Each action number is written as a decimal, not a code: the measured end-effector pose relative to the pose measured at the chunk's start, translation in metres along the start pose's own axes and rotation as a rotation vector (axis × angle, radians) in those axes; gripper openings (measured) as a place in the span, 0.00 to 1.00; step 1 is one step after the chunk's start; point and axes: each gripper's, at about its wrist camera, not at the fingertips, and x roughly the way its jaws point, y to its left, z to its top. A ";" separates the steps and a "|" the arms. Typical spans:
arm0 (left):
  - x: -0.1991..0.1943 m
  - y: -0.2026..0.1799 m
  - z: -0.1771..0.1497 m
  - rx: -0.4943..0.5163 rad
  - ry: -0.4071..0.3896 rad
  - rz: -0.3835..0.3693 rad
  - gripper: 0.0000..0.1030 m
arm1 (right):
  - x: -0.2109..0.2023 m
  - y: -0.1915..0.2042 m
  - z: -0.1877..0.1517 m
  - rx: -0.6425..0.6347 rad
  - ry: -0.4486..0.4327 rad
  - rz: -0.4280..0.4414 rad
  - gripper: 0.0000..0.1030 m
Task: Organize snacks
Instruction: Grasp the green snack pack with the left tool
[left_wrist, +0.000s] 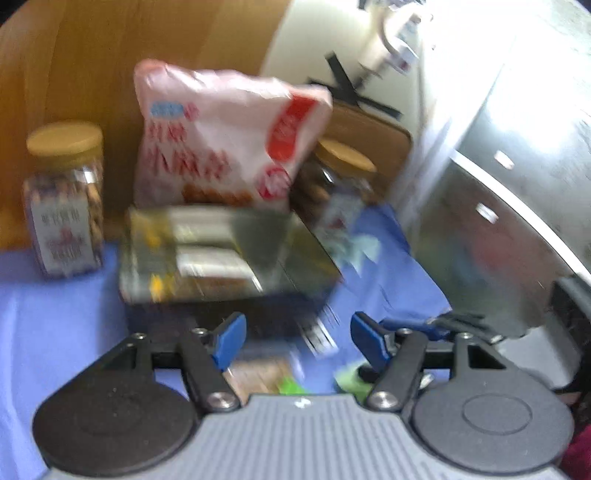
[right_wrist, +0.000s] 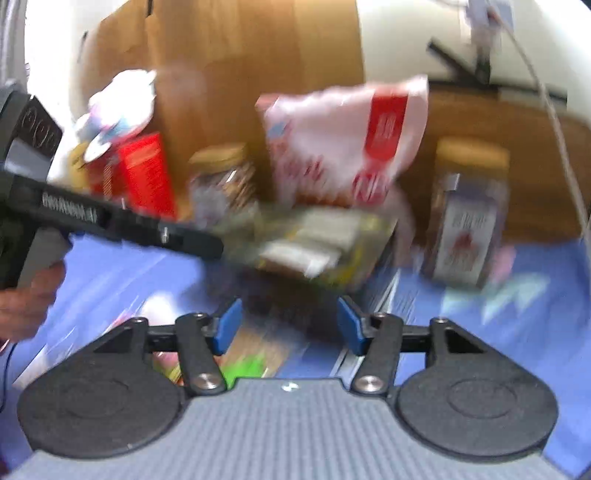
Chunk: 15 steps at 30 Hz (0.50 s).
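Leaning against a wooden panel (left_wrist: 92, 74) at the far side, a soft pink-and-white plastic snack bag (left_wrist: 225, 144) with red printing stood on edge behind a flat rectangular box (left_wrist: 207, 254) whose glossy top was blurred. Both sat on a worktop covered by a smooth blue cloth (left_wrist: 55, 314). To the left of the box stood a clear plastic jar (left_wrist: 64, 203) with a tan screw lid, filled with brown biscuit-like pieces and wrapped in a pale label; a second such jar (left_wrist: 340, 181), also holding brown pieces, stood to the right, just beside the bag. In the right wrist view a red carton (right_wrist: 144, 173) stood at the far left beside a white crumpled packet (right_wrist: 118, 103).

The left tongs (left_wrist: 297, 336) stood wide with blue pads (left_wrist: 229, 339) apart, holding nothing, near the box's front edge. The right tongs (right_wrist: 288, 325) were likewise wide and empty. A small green-and-tan packet (left_wrist: 266, 376) lay on the cloth close under the left tongs.
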 end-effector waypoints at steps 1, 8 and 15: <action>0.001 -0.003 -0.008 -0.003 0.014 -0.010 0.64 | 0.004 0.007 -0.014 -0.019 0.030 0.009 0.62; 0.036 -0.017 -0.039 0.002 0.129 0.020 0.71 | 0.022 0.033 -0.056 0.009 0.093 -0.028 0.70; 0.057 -0.025 -0.060 0.036 0.191 0.051 0.67 | 0.025 0.045 -0.070 -0.042 0.057 -0.092 0.63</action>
